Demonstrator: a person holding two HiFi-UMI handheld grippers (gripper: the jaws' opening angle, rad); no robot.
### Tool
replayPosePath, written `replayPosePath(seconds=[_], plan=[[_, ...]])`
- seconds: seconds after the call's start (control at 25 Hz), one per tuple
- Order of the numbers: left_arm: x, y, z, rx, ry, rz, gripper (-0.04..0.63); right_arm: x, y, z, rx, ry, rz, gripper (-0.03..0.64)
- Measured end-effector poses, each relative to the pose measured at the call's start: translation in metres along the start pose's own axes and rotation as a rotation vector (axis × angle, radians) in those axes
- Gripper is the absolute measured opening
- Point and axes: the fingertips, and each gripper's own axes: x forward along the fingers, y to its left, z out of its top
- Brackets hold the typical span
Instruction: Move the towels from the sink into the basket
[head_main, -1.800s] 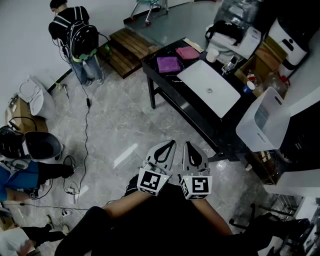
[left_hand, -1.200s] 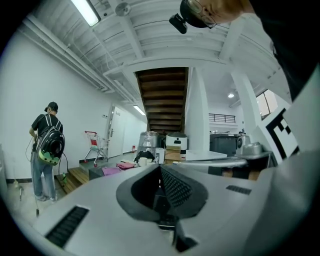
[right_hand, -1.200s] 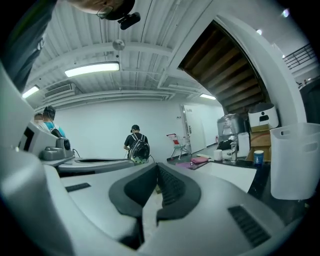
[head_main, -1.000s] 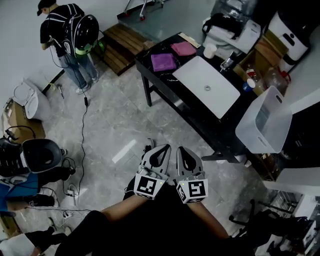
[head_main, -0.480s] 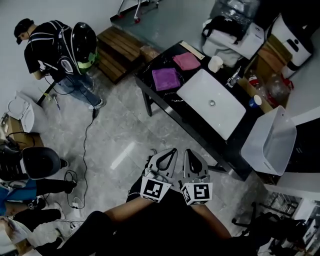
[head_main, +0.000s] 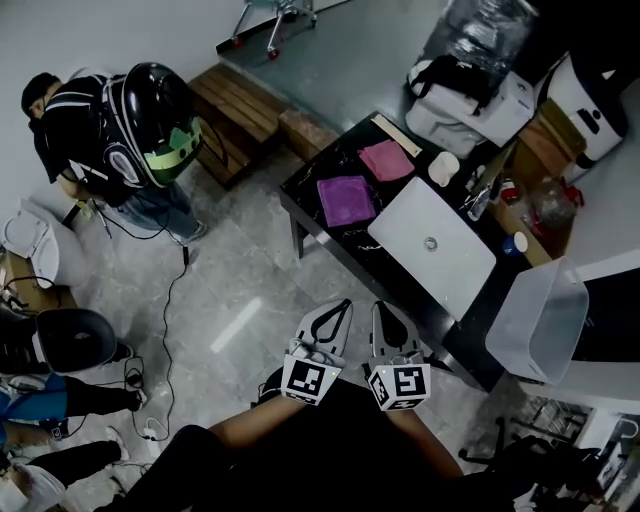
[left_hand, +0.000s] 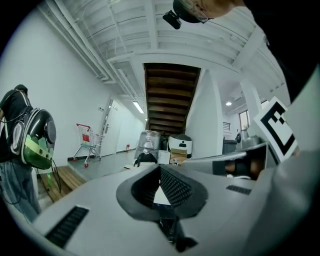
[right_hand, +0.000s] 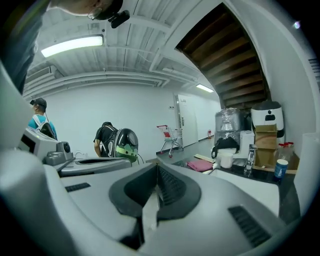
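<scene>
A purple towel (head_main: 345, 199) and a pink towel (head_main: 385, 159) lie flat on the black counter (head_main: 310, 185), just left of the white sink (head_main: 432, 245). The sink basin looks bare. At the counter's right end stands a white basket (head_main: 550, 318). My left gripper (head_main: 345, 304) and right gripper (head_main: 381, 308) are held side by side over the floor, short of the counter's near edge. Both are shut with nothing between the fingers. The right gripper view shows the pink towel (right_hand: 202, 165) beyond my shut right gripper (right_hand: 158, 169). My left gripper (left_hand: 160, 172) points level at the room.
A person with a black and green backpack (head_main: 150, 115) stands at the left by a wooden platform (head_main: 240, 100). A white cup (head_main: 443, 166) and a faucet (head_main: 480, 198) sit behind the sink. Cables trail on the floor (head_main: 170, 300). Boxes and appliances crowd the far right.
Both grippers, still shut and side by side, have come closer to the counter. The counter, the sink and the backpack person now appear larger and nearer.
</scene>
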Motion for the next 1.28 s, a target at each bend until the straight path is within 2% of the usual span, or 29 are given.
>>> replayPosePath(seconds=[0.16, 0.32, 0.44, 0.6, 0.76, 0.88, 1.08, 1.28], plan=[[0.009, 0.034, -0.007, -0.048, 0.007, -0.004, 0.012, 0.027, 0.0, 0.002, -0.033, 0.031, -0.034, 0.02], [0.019, 0.052, -0.006, -0.006, 0.005, -0.033, 0.012, 0.051, 0.008, -0.006, -0.038, 0.073, -0.011, 0.02], [0.026, 0.058, -0.007, -0.017, 0.013, -0.036, 0.012, 0.065, 0.006, -0.008, -0.03, 0.093, 0.001, 0.02], [0.039, 0.068, -0.013, -0.042, 0.036, -0.027, 0.012, 0.087, -0.017, -0.011, 0.004, 0.108, -0.039, 0.021], [0.057, 0.084, -0.014, -0.035, 0.044, 0.002, 0.012, 0.112, -0.043, -0.013, -0.002, 0.117, -0.048, 0.021], [0.078, 0.105, -0.015, -0.031, 0.05, 0.038, 0.012, 0.142, -0.057, -0.013, 0.003, 0.121, -0.025, 0.021], [0.115, 0.135, -0.015, -0.079, 0.064, 0.075, 0.012, 0.195, -0.071, -0.017, -0.009, 0.131, 0.049, 0.021], [0.155, 0.152, -0.02, -0.063, 0.093, 0.1, 0.012, 0.249, -0.093, -0.045, 0.003, 0.217, 0.106, 0.023]])
